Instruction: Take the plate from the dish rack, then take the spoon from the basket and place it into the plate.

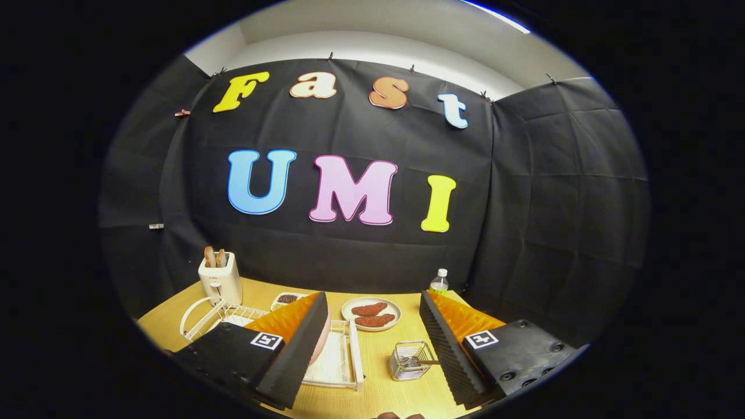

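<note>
My gripper [372,299] hangs above the wooden table [372,396], open, with nothing between its fingers. The white dish rack [351,355] lies beneath and beyond the left finger [291,343]. A pink plate [324,344] stands in the rack, and just a thin edge of it peeks out beside that finger. A small wire basket [409,361] sits on the table close to the right finger [448,343]. Inside it lies a metal spoon [420,362], its handle pointing toward that finger.
A beige plate with two brown sausages [371,315] sits beyond the fingers. A white toaster with bread [220,280] stands at the back left, a small dish of dark bits [286,299] beside the rack, and a bottle [439,283] at the back right.
</note>
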Motion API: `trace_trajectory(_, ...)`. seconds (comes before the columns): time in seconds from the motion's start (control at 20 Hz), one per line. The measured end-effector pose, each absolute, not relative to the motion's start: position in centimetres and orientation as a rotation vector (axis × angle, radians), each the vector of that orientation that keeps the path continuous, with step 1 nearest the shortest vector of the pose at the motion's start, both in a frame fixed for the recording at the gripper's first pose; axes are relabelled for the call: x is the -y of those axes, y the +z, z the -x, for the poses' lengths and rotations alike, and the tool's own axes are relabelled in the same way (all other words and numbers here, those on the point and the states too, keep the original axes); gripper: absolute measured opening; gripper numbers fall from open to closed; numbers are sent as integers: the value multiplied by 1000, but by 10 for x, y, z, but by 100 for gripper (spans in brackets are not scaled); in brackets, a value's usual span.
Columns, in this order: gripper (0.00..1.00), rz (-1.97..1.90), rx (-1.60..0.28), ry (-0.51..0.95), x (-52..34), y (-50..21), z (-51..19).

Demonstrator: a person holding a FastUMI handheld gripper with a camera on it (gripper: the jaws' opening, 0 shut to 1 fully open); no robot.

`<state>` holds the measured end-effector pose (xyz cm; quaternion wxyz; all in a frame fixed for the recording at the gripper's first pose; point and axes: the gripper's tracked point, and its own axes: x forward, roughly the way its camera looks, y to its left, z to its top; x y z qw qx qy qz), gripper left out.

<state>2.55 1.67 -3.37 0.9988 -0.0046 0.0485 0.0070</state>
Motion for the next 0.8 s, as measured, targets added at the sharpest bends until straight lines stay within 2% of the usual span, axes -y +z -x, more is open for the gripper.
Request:
trace_trajectory(0.4, 97, 63, -277, 131, -47, -47, -66)
trace_trajectory(0.8, 98, 114, -567, 138, -67, -90, -122)
